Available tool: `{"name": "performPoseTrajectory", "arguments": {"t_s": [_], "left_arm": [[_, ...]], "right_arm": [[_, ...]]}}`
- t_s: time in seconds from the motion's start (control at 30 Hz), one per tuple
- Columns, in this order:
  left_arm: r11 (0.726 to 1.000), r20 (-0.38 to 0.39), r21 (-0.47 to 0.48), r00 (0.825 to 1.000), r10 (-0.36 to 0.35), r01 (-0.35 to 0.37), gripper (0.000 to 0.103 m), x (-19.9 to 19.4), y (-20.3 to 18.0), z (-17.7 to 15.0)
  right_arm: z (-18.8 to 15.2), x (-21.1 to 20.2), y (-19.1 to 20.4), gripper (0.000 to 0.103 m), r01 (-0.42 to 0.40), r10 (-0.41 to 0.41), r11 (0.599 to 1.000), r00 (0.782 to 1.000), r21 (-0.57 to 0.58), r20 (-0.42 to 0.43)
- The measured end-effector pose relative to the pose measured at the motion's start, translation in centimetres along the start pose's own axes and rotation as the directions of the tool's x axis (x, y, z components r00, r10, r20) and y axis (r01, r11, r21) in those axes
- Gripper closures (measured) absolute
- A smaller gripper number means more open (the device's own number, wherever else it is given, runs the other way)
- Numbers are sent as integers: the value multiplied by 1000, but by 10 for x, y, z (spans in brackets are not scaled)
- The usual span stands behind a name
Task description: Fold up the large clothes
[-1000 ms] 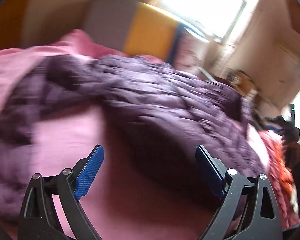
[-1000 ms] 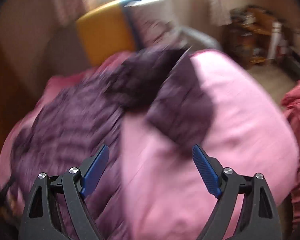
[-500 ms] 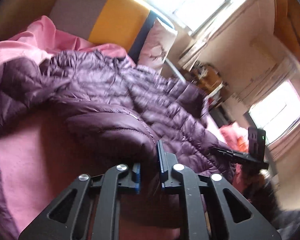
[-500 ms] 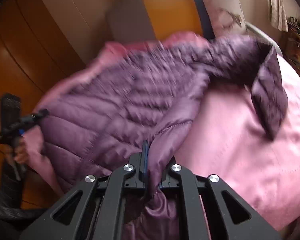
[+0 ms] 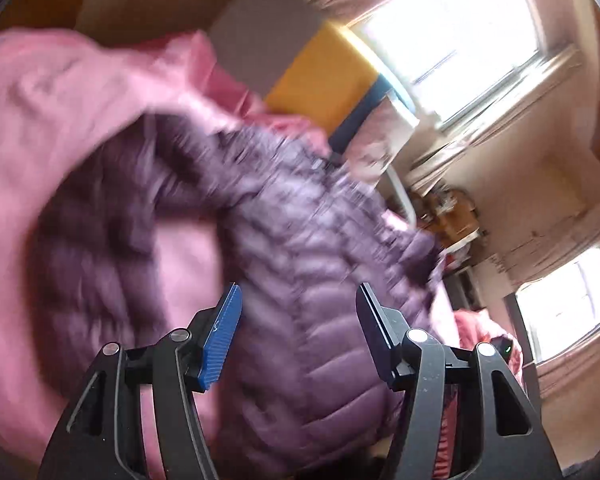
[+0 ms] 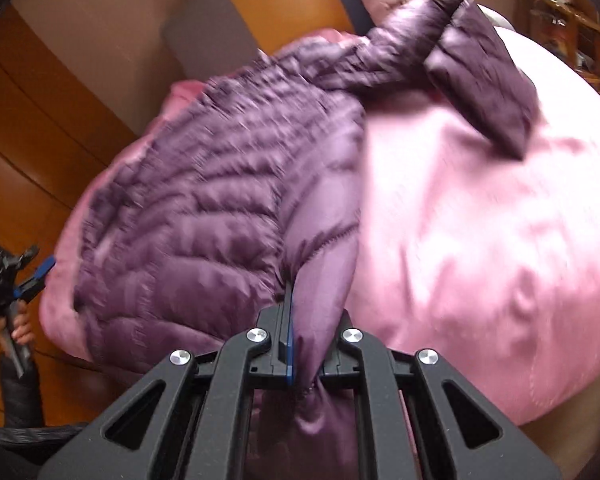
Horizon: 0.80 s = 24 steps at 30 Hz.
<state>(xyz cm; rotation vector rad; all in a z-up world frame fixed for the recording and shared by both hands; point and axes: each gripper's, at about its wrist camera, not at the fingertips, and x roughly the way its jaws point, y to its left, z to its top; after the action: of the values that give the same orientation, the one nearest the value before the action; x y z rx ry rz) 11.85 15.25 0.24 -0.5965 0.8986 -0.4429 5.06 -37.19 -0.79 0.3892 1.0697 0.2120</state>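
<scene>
Gripping a pinched fold of the quilted purple down jacket [image 6: 220, 184] at its near hem, right tool [image 6: 312, 344] clamped tight on the slippery shell; left tool [image 5: 298, 332] half-wide after just opening, nothing between its blue pads, jacket lying below and beyond them. Spread across the pink satin bed cover [image 6: 480, 220], body toward the bed's left edge, one sleeve [image 6: 480, 76] flung out toward the headboard end.

Likely troubles: slick fabric sliding out of the single grip; pulling from one corner alone, dragging the whole jacket askew rather than folding it; bunching the loose pink cover underneath and folding it in with the hem; stray sleeve ending up outside the fold if not tucked first.

Around: yellow and grey cushions [image 6: 284, 4] against the headboard, wooden wardrobe panels [image 6: 32, 128] close along the left edge, cluttered shelf [image 6: 560, 12] past the far corner. Nothing else resting on the jacket itself.
</scene>
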Motion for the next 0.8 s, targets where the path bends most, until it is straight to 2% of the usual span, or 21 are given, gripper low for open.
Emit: {"name": "performPoseTrajectory", "arguments": {"t_s": [0.1,0.2,0.23,0.27,0.3,0.37,0.47,0.67,0.73,0.77,0.8], "left_arm": [[1000,-70,-14,998,12,-13,45,23,16,-37],[1000,-139,-22,990,-3,-1,46,46,20,-65],[1000,-170,-1,985,-2,1,52,56,18,-76],[999,-185,35,982,25,-19,78,63,15,-85],[996,-194,77,979,62,-47,90,68,11,-92],[996,-171,72,983,62,-50,98,64,12,-96],[993,-138,87,986,94,-82,100,46,14,-101],[990,-146,38,980,137,-133,100,28,27,-119],[989,-139,37,979,148,-144,99,25,21,-122],[986,-130,33,978,164,-161,95,23,18,-121],[985,-119,32,978,172,-169,87,25,15,-116]], "right_arm": [[-7,12,-6,90,26,-26,1000,999,14,-18],[-12,22,-12,90,38,-38,999,999,18,-29],[-12,26,-10,91,38,-38,999,999,11,-29],[-13,25,-6,93,37,-37,999,999,-1,-26],[-13,27,-4,95,31,-31,999,999,-13,-20],[-15,19,6,96,13,-13,999,1000,-37,1],[-24,8,17,97,-25,25,996,1000,-81,6],[-59,31,10,96,23,-30,995,996,-95,-78],[-59,32,6,86,43,-50,995,996,-91,-75],[-56,30,6,74,56,-62,994,996,-91,-69],[-53,27,6,66,66,-72,993,996,-95,-59]]}}
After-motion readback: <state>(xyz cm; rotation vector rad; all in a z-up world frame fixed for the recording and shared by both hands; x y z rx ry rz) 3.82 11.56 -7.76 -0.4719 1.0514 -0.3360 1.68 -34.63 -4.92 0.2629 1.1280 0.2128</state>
